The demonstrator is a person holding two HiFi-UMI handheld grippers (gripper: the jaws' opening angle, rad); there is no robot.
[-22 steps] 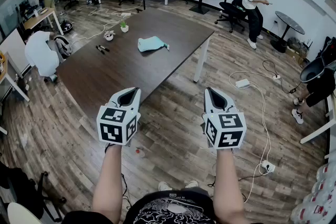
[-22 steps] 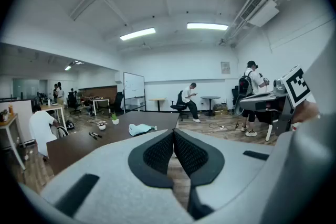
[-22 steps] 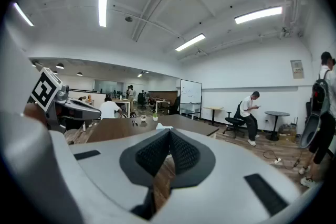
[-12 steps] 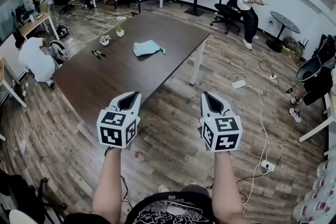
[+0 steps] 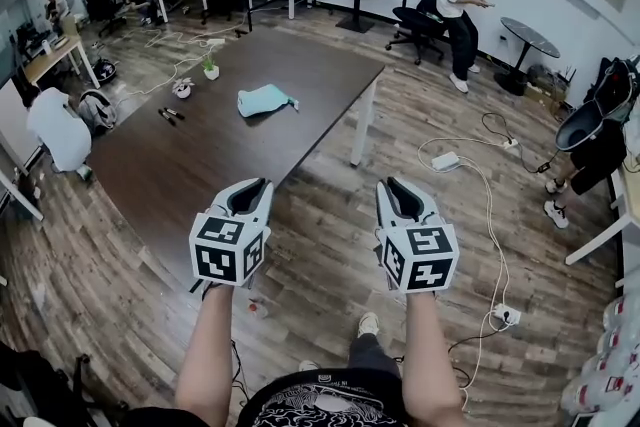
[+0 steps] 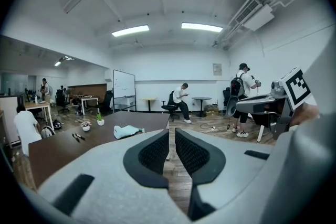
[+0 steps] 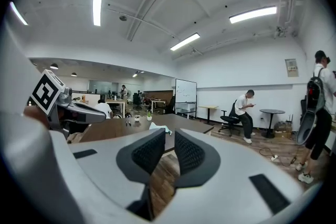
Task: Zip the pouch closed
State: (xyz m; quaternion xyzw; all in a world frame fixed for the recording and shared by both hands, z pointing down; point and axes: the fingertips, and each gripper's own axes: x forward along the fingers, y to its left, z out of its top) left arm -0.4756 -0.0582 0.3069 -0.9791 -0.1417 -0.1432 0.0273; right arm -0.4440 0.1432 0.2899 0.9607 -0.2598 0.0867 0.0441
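Teal pouch (image 5: 264, 100) lies mid-desk (image 5: 190, 165), far & left of both grippers, well out of reach. Long axis runs left-right, pull end apparently right. Left gripper (image 5: 260, 185) nearer than right gripper (image 5: 388, 185). Fingers (image 6: 155, 153) on both drawn together, nothing held.

We see a table (image 5: 190, 165) with a dark brown, matt wood-grain top, and a floor (image 5: 330, 245) of mottled grey-brown wood planks with a dull sheen. The pouch (image 5: 264, 100) looks like soft, pale teal cloth. The left gripper (image 6: 171, 136) and right gripper (image 7: 168, 138) have smooth, matt, pale grey plastic shells. Their pads (image 6: 155, 152) are black, rubbery and finely dimpled. The cubes (image 5: 228, 250) bear flat black-and-white print.
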